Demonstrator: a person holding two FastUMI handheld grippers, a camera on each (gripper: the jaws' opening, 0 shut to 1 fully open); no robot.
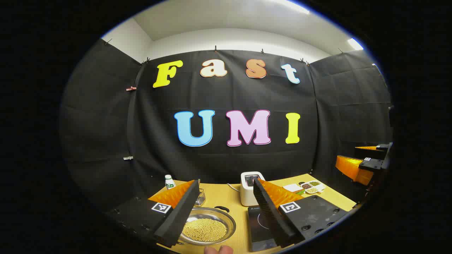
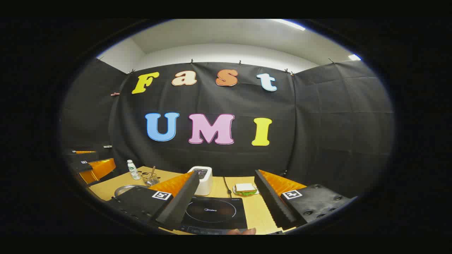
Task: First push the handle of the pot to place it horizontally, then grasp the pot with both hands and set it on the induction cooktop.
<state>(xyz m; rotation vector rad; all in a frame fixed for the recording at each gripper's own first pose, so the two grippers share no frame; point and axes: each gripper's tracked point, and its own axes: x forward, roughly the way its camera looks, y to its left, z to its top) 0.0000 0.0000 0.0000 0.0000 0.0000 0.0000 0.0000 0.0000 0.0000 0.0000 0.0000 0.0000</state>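
Note:
A shallow steel pot (image 1: 206, 225) holding yellow beans sits on the wooden table (image 1: 226, 197), below and between my left gripper's fingers. Its black handle (image 1: 221, 209) lies at the far rim. The black induction cooktop (image 1: 259, 225) lies just right of the pot. My left gripper (image 1: 226, 181) hangs open above them, holding nothing. In the right gripper view the cooktop (image 2: 215, 211) lies under my open right gripper (image 2: 226, 173), and the pot's rim (image 2: 125, 188) peeks out at the left. The right gripper (image 1: 367, 162) hovers off to the right, the left gripper (image 2: 91, 164) off to the left.
A white toaster (image 1: 249, 188) stands behind the cooktop with its cord trailing. A small bottle (image 1: 170, 181) and a glass with a utensil (image 2: 152, 179) stand at the back left. A sandwich (image 2: 245, 188) and a tray of beans (image 1: 312, 187) lie at the back right.

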